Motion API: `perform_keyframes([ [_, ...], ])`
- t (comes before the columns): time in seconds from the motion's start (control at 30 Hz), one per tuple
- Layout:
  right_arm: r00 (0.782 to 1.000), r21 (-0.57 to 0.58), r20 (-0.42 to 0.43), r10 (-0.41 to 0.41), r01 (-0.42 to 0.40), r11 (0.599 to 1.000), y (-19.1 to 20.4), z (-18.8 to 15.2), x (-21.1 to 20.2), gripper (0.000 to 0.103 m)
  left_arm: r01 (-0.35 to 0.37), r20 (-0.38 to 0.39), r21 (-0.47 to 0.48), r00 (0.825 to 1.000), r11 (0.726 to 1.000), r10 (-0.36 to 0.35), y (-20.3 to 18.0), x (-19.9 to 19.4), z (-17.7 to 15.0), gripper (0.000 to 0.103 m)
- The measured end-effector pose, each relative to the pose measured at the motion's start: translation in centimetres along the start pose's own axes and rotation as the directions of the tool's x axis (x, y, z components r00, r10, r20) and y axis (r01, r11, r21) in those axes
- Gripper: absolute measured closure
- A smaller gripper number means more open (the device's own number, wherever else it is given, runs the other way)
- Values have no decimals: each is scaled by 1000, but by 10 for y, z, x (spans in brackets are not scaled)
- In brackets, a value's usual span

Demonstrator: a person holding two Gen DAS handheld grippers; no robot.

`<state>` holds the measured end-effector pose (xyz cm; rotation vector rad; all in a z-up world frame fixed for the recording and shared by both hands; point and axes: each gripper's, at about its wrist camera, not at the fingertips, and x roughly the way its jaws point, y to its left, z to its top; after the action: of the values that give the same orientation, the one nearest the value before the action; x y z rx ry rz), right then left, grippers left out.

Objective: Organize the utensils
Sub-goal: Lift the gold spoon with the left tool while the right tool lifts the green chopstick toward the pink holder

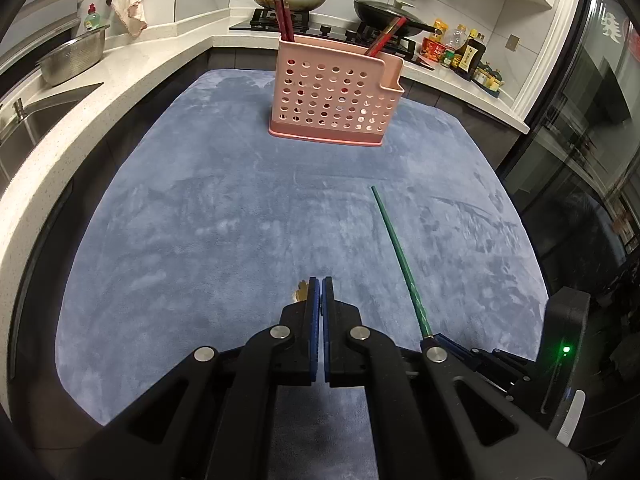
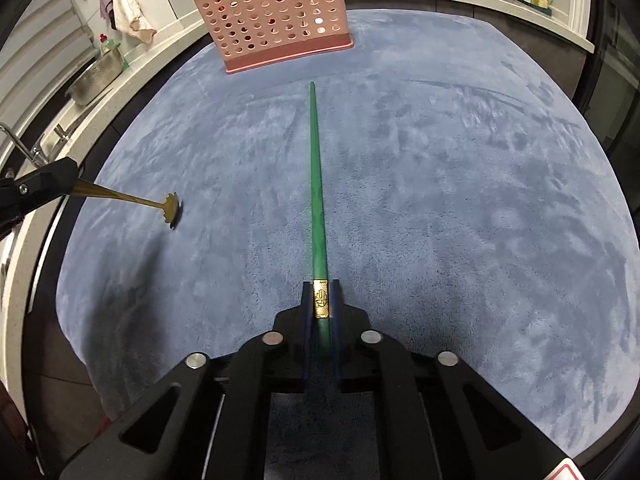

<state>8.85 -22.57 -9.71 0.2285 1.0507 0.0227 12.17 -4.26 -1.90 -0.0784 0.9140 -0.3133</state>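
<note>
My left black two-finger gripper [image 1: 321, 284] points steeply down, blue-padded jaws pressed together on a thin brass-coloured utensil [image 2: 132, 199]. My right black gripper [image 2: 321, 286] tilts down too, clamped around a slim green chopstick [image 2: 316, 184].

Green chopstick [image 2: 316, 184] with a gold band near its thick end lies on the blue mat, tip aimed at the pink perforated holder [image 1: 334, 94]. Red chopsticks [image 1: 282, 10] stand in the holder; a small gold utensil [image 2: 170, 206] has its scalloped end on the mat.
</note>
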Motion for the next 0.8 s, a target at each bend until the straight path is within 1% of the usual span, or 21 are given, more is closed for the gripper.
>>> perform_keyframes([
  [0.2, 999, -3, 51, 18, -18, 1000, 2, 6, -24, 96, 4, 13, -5, 1000, 1000, -4, 2, -6, 1, 102],
  [0.4, 987, -15, 155, 37, -35, 999, 10, 24, -68, 95, 3, 44, 8, 999, 1000, -3, 2, -21, 11, 102],
  [0.57, 965, -22, 258, 54, -50, 998, 14, 48, -105, 95, 8, 72, 22, 997, 1000, -9, 0, -34, 22, 102],
  [0.67, 952, -26, 300, 66, -61, 998, 16, 65, -120, 96, 10, 99, 37, 995, 999, -14, -2, -42, 35, 102],
  [0.8, 934, -31, 348, 84, -78, 996, 17, 86, -134, 96, 23, 126, 34, 992, 999, -27, -2, -48, 56, 102],
])
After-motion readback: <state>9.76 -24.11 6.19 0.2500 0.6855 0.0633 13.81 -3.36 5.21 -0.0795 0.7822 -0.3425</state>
